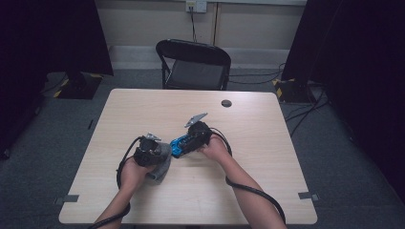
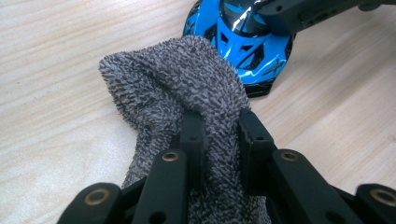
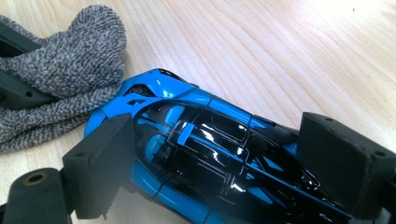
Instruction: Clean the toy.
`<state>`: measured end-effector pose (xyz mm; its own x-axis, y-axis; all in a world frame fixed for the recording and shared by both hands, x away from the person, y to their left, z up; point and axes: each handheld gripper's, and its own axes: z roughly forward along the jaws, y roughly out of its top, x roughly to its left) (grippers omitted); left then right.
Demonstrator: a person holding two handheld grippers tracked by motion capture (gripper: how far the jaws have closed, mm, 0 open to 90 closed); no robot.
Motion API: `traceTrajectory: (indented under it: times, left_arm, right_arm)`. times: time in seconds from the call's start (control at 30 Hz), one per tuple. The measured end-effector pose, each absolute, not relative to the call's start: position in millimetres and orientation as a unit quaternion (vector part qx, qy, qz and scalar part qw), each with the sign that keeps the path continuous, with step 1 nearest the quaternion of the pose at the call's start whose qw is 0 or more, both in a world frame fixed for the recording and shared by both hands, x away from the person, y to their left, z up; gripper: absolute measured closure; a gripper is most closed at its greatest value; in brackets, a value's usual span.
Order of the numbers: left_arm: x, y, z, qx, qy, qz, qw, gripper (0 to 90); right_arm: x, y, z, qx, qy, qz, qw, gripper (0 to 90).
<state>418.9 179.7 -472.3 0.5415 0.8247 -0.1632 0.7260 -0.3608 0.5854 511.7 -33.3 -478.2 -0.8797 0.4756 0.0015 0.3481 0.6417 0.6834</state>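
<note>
Because we want the cloth (image 2: 187, 88) bunched into a firm pad for wiping, our left gripper (image 2: 219, 135) has its jaws pinched tight on a fold of it, the free end humped up just short of the toy car's (image 2: 247, 46) nose. Our right gripper (image 3: 224, 163) clamps the blue and black car across its sides, pinning it flat on the table (image 1: 157, 102) near the middle so it cannot roll.
</note>
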Motion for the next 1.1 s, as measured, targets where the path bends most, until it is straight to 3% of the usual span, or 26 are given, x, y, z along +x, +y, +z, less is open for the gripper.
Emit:
traceTrajectory:
  times: [1.1]
  left_arm:
    - [405.1, 156.1, -472.4, 0.844, 0.432, 0.055, 0.313, 74.2]
  right_arm:
    - [511.4, -33.3, -478.5, 0.230, 0.901, 0.357, 0.091, 11.0]
